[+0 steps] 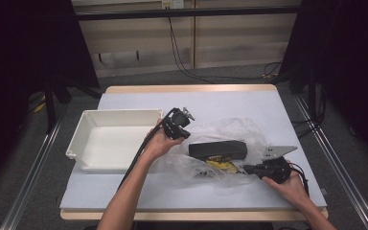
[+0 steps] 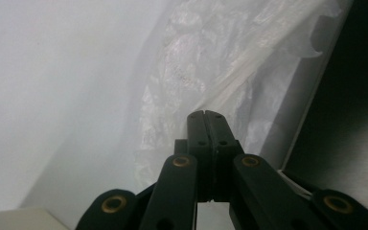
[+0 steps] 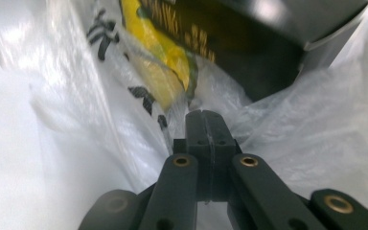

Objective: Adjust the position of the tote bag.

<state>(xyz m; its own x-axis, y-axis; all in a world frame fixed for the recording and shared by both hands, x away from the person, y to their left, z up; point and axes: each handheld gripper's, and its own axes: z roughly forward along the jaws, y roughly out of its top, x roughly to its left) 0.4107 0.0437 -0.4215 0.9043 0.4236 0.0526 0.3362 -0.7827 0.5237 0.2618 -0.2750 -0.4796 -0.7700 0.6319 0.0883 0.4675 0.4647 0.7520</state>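
A crumpled clear plastic bag [image 1: 230, 129] lies on the middle of the table with a long black box [image 1: 218, 149] in it and a yellow printed label [image 1: 220, 164] just in front of the box. My left gripper [image 1: 183, 133] is at the bag's left edge, jaws shut. In the left gripper view its tips [image 2: 205, 115] meet against a fold of the bag [image 2: 196, 62]. My right gripper [image 1: 245, 168] is at the bag's front right, shut too. Its tips [image 3: 205, 114] rest in the bag's film [image 3: 316, 124] below the label [image 3: 165, 52] and box [image 3: 268, 43]. Whether either pinches film I cannot tell.
A white rectangular tray [image 1: 84, 127] stands to the left of the bag, close to my left hand. A pale mat [image 1: 249, 100] covers the wooden table. Cables trail on the floor beyond the far edge, and dark stands flank the table.
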